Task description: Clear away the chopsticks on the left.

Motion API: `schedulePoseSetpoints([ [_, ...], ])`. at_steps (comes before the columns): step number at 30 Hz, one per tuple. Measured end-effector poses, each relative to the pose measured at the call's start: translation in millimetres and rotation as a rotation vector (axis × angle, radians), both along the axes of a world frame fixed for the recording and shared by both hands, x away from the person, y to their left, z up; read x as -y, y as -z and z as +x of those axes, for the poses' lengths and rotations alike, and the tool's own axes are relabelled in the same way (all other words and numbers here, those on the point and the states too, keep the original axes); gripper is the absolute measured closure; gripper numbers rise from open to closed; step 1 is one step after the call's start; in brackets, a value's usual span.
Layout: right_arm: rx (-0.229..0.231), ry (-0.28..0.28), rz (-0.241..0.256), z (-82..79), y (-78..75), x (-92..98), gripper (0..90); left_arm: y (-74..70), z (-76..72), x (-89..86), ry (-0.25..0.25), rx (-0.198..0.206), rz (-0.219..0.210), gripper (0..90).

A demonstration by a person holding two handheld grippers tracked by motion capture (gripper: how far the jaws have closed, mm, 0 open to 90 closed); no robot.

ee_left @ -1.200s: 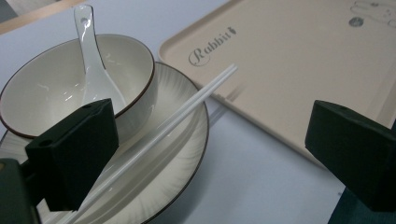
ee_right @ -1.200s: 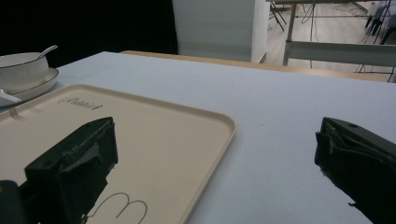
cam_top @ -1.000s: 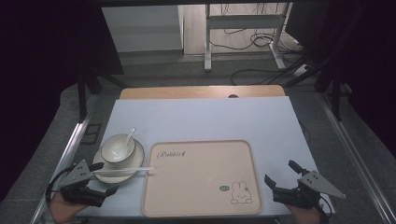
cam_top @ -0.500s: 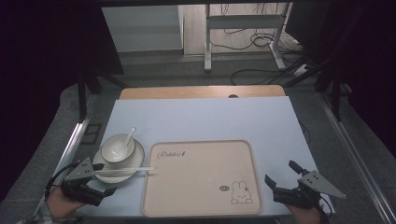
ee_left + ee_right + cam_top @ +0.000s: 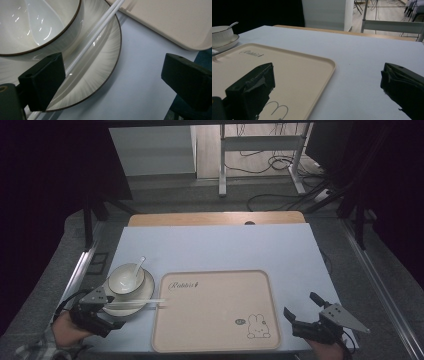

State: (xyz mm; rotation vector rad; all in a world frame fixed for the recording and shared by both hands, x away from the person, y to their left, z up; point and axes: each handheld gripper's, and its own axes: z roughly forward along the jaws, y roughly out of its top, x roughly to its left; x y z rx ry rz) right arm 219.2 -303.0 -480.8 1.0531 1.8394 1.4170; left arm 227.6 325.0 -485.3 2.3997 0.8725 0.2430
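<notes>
High view: a beige rectangular plastic tray with a rabbit drawing fills the middle of the near edge of the pale blue table. Just left of it, near the table's near left corner, a round white ribbed plate with a dark rim carries a white bowl holding a white ceramic spoon.

The left gripper hangs over the plate's near rim, jaws wide apart and holding nothing, one jaw above the plate. The right gripper hovers at the near right corner, jaws spread and empty.

A pair of white chopsticks lies across the plate, long axis along the near edge, tips pointing right onto the tray's left rim.
</notes>
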Motion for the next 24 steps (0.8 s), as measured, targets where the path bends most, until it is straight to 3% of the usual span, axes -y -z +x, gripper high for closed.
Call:
schedulePoseSetpoints([
  [7,-0.012,0.002,0.003,0.8,-0.2,2.2,0.0,-0.8,-1.9,2.2,-0.022,0.008,0.036,6.4],
  [13,-0.019,-0.005,0.002,1.2,-0.1,1.5,0.0,-3.1,-0.5,6.7,-0.029,-0.014,0.057,6.8],
  [19,-0.020,-0.010,0.005,1.0,-0.2,1.0,0.0,-3.7,6.7,11.4,-0.018,-0.040,0.107,12.8],
  [22,-0.016,-0.012,0.008,1.1,-0.7,2.0,0.0,-3.0,7.9,14.4,-0.019,-0.037,0.146,16.4],
  [23,-0.018,-0.018,0.018,1.1,-0.6,2.5,0.0,-3.2,7.6,15.4,-0.022,-0.019,0.166,23.5],
  [24,-0.018,-0.018,0.018,1.1,-0.6,2.5,0.0,-3.2,7.6,15.4,-0.022,-0.019,0.166,24.7],
])
